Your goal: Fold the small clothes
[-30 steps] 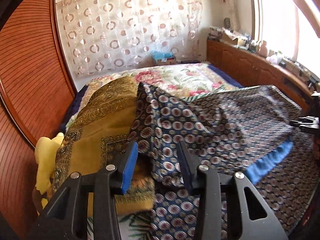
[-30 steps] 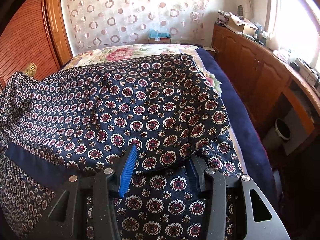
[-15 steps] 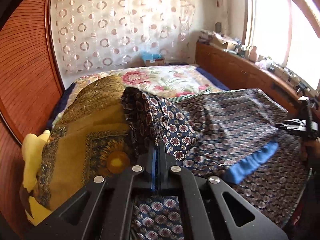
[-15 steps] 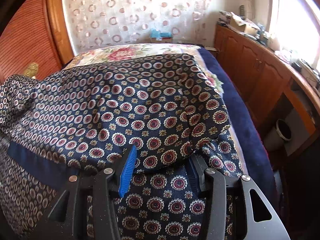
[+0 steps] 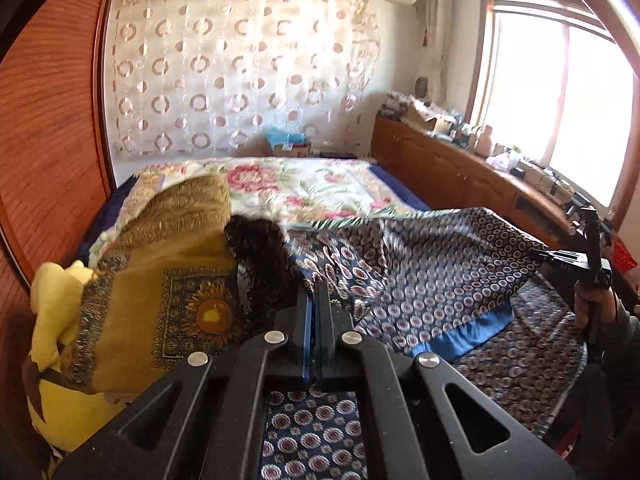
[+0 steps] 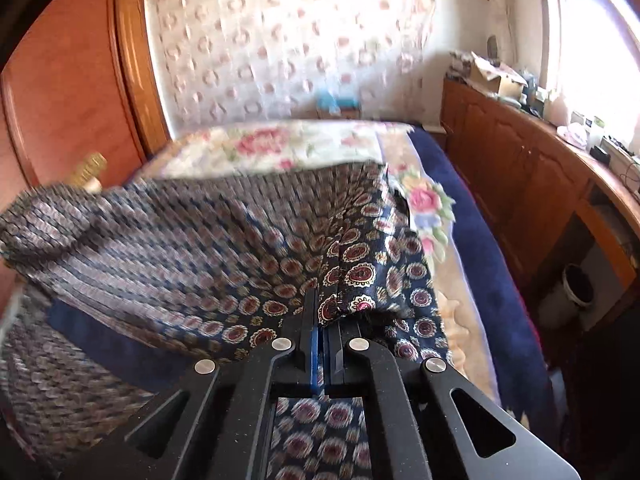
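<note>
A navy cloth [image 5: 432, 276] with red and gold medallions and a plain blue band lies across the near end of the bed. My left gripper [image 5: 315, 300] is shut on its left edge and holds it raised. My right gripper [image 6: 325, 312] is shut on its right edge, seen close in the right wrist view, where the cloth [image 6: 224, 248] stretches away to the left, blurred. The right gripper also shows at the far right of the left wrist view [image 5: 588, 256], with the cloth hanging taut between the two.
A mustard sunflower-print cloth [image 5: 172, 280] is heaped to the left over a yellow soft toy [image 5: 56, 312]. The floral bedspread [image 5: 304, 188] lies beyond. A wooden cabinet [image 6: 532, 168] runs along the right, with a small bin [image 6: 576, 288] on the floor. A wooden panel [image 5: 48, 120] stands left.
My left gripper closed on the cloth's left edge, then my right gripper closed on the right edge. Both have lifted, and the cloth now hangs stretched between them.
</note>
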### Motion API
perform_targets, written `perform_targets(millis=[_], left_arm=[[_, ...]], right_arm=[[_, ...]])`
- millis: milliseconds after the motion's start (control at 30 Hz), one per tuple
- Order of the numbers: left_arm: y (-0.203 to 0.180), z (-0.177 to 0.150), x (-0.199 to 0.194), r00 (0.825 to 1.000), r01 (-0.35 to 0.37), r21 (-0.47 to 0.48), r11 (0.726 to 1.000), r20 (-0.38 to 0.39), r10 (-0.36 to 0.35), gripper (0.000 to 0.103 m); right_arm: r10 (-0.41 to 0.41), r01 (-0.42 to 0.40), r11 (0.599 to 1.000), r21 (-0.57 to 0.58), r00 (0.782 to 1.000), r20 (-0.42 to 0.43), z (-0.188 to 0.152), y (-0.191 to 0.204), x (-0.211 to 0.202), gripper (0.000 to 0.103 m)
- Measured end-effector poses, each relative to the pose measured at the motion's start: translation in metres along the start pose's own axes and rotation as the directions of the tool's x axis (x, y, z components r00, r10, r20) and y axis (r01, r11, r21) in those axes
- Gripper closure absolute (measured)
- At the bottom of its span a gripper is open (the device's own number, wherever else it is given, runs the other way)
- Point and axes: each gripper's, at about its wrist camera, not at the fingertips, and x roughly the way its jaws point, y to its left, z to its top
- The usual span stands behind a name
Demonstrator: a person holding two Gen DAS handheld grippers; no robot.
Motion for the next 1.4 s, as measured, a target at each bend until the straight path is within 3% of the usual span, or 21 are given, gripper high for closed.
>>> perform_targets(millis=[133, 300, 467, 600, 767, 967, 1000, 1067, 1133, 1200, 1300, 1400], left_arm=[[0.000, 0.000, -0.026, 0.999, 0.012, -0.022, 1.000, 0.034, -0.011, 0.102], [0.009, -0.036, -0.038, 1.000, -0.007, -0.077, 0.997, -0.021, 0.005, 0.102], [0.021, -0.101, -0.035, 0.994, -0.025, -0.158, 0.987, -0.106, 0.008, 0.102], [0.025, -0.126, -0.032, 0.987, -0.054, -0.192, 0.980, -0.156, 0.023, 0.102], [0.028, -0.123, -0.027, 0.985, -0.075, -0.193, 0.978, -0.165, 0.043, 0.102], [0.020, -0.108, -0.028, 0.989, -0.072, -0.184, 0.980, -0.139, 0.047, 0.101], [0.019, -0.106, -0.028, 0.990, -0.067, -0.183, 0.981, -0.136, 0.043, 0.100], [0.015, -0.104, -0.032, 0.992, -0.062, -0.180, 0.982, -0.123, 0.040, 0.090], [0.012, -0.101, -0.037, 0.993, -0.066, -0.163, 0.984, -0.105, 0.049, 0.071], [0.013, -0.101, -0.043, 0.995, -0.060, -0.156, 0.986, -0.087, 0.047, 0.057], [0.010, -0.099, -0.043, 0.995, -0.057, -0.141, 0.988, -0.093, 0.045, 0.036], [0.004, -0.101, -0.040, 0.994, -0.067, -0.124, 0.990, -0.094, 0.056, 0.034]], right_arm=[[0.020, -0.020, 1.000, 0.002, 0.998, 0.059, 0.000, -0.007, -0.043, 0.102], [0.033, -0.034, 0.999, 0.007, 0.995, 0.092, -0.016, -0.021, -0.093, 0.102], [0.022, -0.022, 1.000, 0.004, 0.999, 0.038, -0.060, -0.019, -0.113, 0.102], [0.004, -0.004, 1.000, 0.009, 1.000, -0.019, -0.084, -0.018, -0.109, 0.102], [-0.028, 0.026, 1.000, -0.014, 0.995, -0.092, -0.094, -0.011, -0.092, 0.102], [-0.027, 0.028, 1.000, 0.008, 0.997, -0.077, -0.080, -0.008, -0.088, 0.102], [-0.028, 0.028, 1.000, 0.008, 0.997, -0.072, -0.078, -0.008, -0.090, 0.098], [-0.049, 0.049, 0.999, 0.004, 0.997, -0.061, -0.086, -0.004, -0.103, 0.091], [-0.054, 0.054, 0.999, 0.005, 0.998, -0.045, -0.083, -0.002, -0.109, 0.086], [-0.066, 0.067, 0.998, 0.009, 0.997, -0.029, -0.083, -0.001, -0.114, 0.070], [-0.055, 0.055, 0.998, 0.010, 0.998, 0.000, -0.086, 0.006, -0.126, 0.063], [-0.061, 0.062, 0.998, -0.010, 0.998, 0.011, -0.086, 0.013, -0.129, 0.060]])
